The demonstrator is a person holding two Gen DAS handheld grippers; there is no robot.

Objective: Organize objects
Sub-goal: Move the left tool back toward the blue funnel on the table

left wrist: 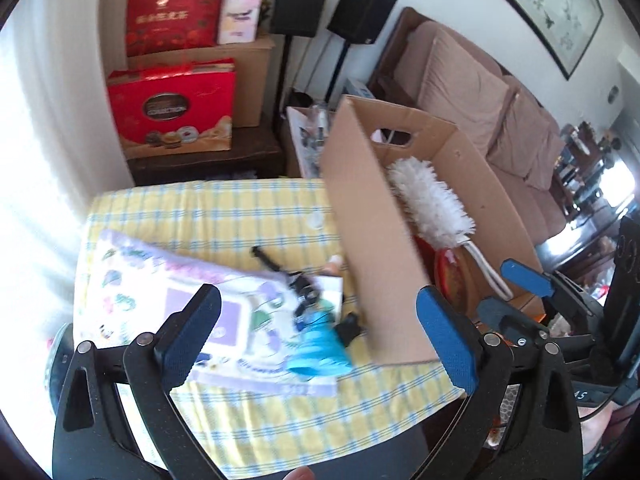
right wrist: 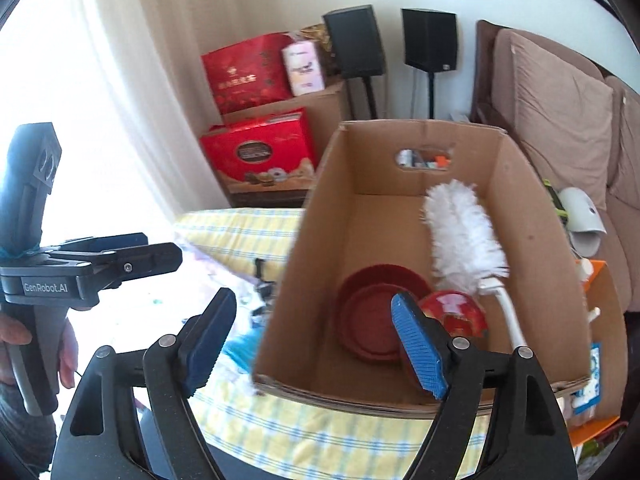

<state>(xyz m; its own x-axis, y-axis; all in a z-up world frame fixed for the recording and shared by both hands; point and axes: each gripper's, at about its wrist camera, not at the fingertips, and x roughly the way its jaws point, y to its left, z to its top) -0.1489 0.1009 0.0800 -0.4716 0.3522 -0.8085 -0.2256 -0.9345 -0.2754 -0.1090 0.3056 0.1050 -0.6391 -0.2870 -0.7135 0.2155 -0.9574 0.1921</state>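
Observation:
An open cardboard box [right wrist: 312,240] stands on a yellow checked tablecloth [left wrist: 248,216]. Inside it lie a white duster [right wrist: 460,232], a dark red dish [right wrist: 372,312] and a red bowl [right wrist: 456,312]. The box [left wrist: 368,216] and the duster [left wrist: 432,204] also show in the left wrist view. Left of the box lie a flat patterned pack [left wrist: 160,300], a teal object [left wrist: 320,348] and a black item [left wrist: 296,280]. My left gripper [left wrist: 320,332] is open and empty above these. My right gripper [right wrist: 316,340] is open and empty over the box's near edge.
Red gift boxes [left wrist: 172,116] and a cardboard carton [left wrist: 256,76] stand behind the table on a dark stand. Two black speakers [right wrist: 388,40] stand by the wall. A brown sofa [left wrist: 480,92] is to the right. A curtain [right wrist: 132,92] hangs at the left.

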